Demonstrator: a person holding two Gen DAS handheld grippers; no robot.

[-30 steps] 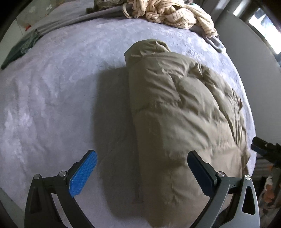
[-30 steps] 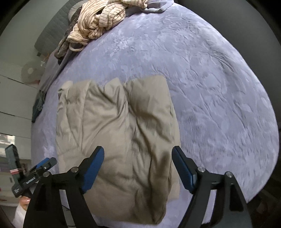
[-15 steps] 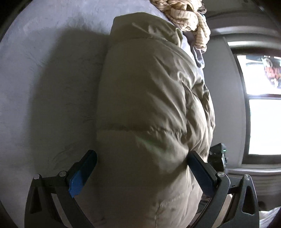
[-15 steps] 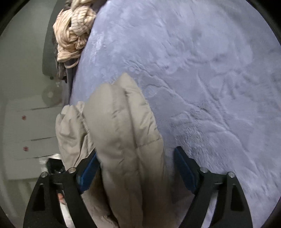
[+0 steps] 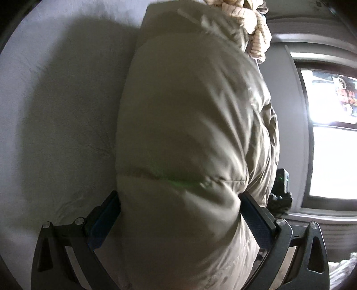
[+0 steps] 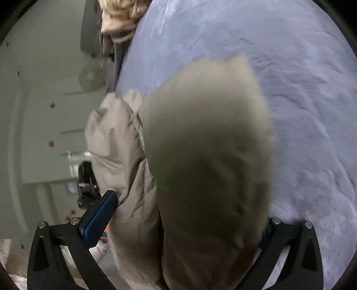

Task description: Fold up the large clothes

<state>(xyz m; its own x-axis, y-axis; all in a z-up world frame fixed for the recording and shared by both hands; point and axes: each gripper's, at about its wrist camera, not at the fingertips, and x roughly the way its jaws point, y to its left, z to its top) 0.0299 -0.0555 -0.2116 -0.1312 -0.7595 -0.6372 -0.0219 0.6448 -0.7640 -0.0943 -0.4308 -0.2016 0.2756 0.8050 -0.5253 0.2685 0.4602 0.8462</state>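
While the left gripper (image 5: 179, 214) reaches forward over the lavender bed cover (image 5: 55, 125), its two blue-padded fingers (image 5: 104, 219) stand wide apart with the folded khaki puffer jacket (image 5: 189, 133) bulging between them; both pads press into the fabric at about 8 and 4 o'clock of the left wrist view, so the tongs are spread around the bundle and squeeze its sides. The jacket fills the middle of that view from 6 up to 12 o'clock and casts a shadow on the cover at 9 o'clock. A striped cream garment (image 5: 252, 20) lies past its far end, near 1 o'clock. A bright window (image 5: 330, 138) stands at 3 o'clock, and a dark device (image 5: 282, 189), blurred, shows just beside the jacket at 4 o'clock.

From the right wrist view, the right gripper (image 6: 185, 218) is likewise spread. Its left blue pad (image 6: 98, 219) shows at 8 o'clock, touching the jacket's (image 6: 207, 156) paler fold; the other pad is hidden behind the puffy cloth at 4 o'clock. The jacket is blurred here. The bed cover (image 6: 290, 67) spans 12 to 4 o'clock, the striped garment (image 6: 118, 17) sits at 11 o'clock, and a white wall (image 6: 40, 111) is at 9 o'clock.
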